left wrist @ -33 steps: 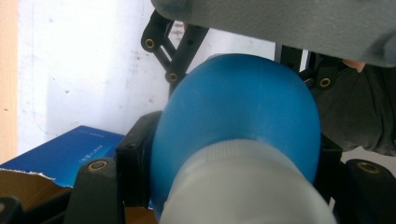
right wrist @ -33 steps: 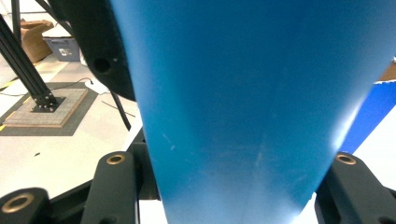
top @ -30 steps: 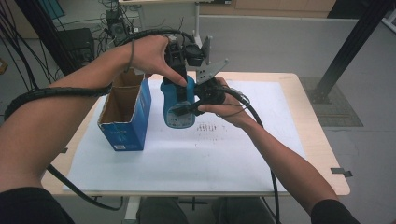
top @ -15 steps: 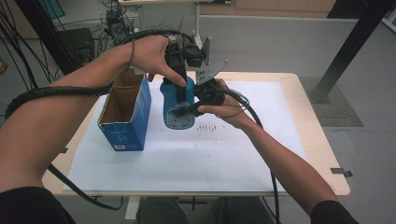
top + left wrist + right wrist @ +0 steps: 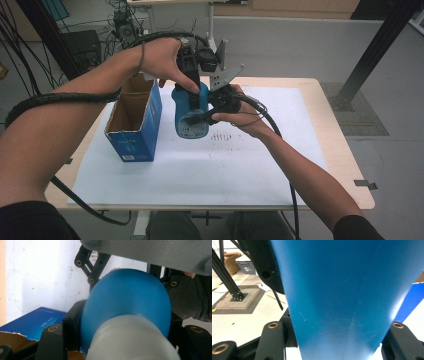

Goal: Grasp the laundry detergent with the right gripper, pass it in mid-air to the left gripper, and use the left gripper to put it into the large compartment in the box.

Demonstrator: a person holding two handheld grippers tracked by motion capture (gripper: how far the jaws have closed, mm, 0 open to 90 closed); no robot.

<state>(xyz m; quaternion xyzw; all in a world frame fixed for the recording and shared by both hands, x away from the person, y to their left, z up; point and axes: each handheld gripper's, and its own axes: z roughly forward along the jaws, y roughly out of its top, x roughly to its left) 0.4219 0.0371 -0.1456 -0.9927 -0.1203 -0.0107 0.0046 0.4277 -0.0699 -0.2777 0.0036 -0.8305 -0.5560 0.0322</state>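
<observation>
Your left gripper (image 5: 192, 82) pinches the blue bottle (image 5: 191, 112) near its top and your right gripper (image 5: 216, 107) clamps its side, above the surface's (image 5: 320, 90) far edge. Your hands hide both sets of jaws from above. The left gripper view shows the white cap (image 5: 132, 340); the right gripper view shows bare blue wall.

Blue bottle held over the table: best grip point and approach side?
Grip the blue bottle across its broad body, probably from the side, as the right hand-held gripper does: the body is wide and smooth, and it narrows toward the white cap. The left hand-held gripper clamps the narrower top from above. The blue box stands at its left, so come from the right.
</observation>
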